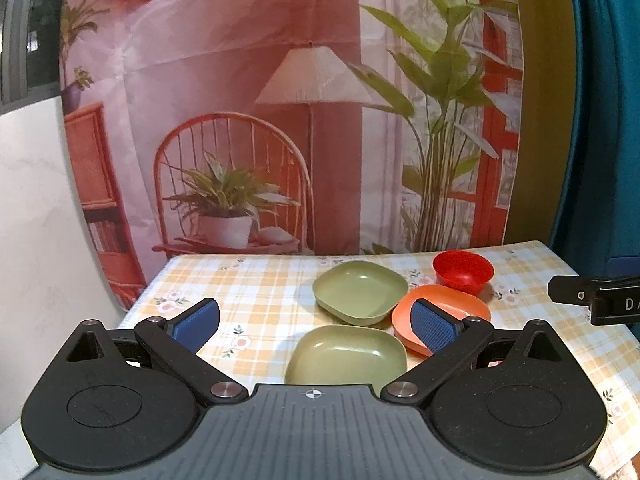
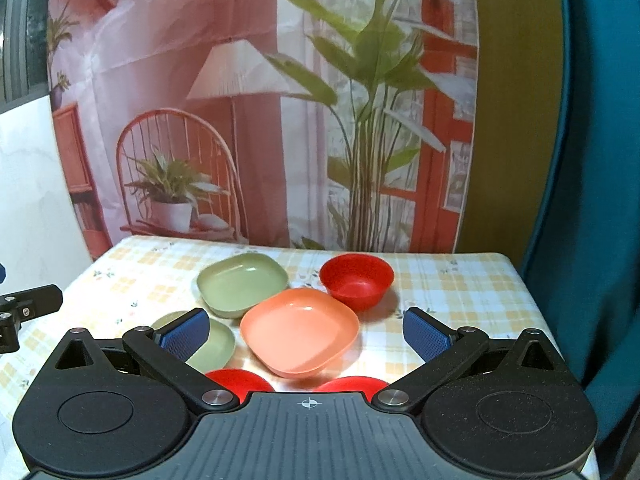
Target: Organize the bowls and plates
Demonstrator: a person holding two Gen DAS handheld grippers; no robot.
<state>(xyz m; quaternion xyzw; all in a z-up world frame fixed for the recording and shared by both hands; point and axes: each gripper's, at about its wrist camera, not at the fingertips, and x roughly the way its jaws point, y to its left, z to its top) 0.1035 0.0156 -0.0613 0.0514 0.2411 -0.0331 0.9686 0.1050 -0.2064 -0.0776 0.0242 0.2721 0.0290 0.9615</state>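
Observation:
Two green square plates lie on the checked tablecloth: a far one and a near one. An orange plate lies to their right. A red bowl stands behind it. Two more red bowls peek out at the right gripper's base. My left gripper is open and empty above the near green plate. My right gripper is open and empty above the orange plate.
The table has a yellow checked cloth and ends at a printed backdrop. A teal curtain hangs on the right. The right gripper's body shows at the left wrist view's right edge.

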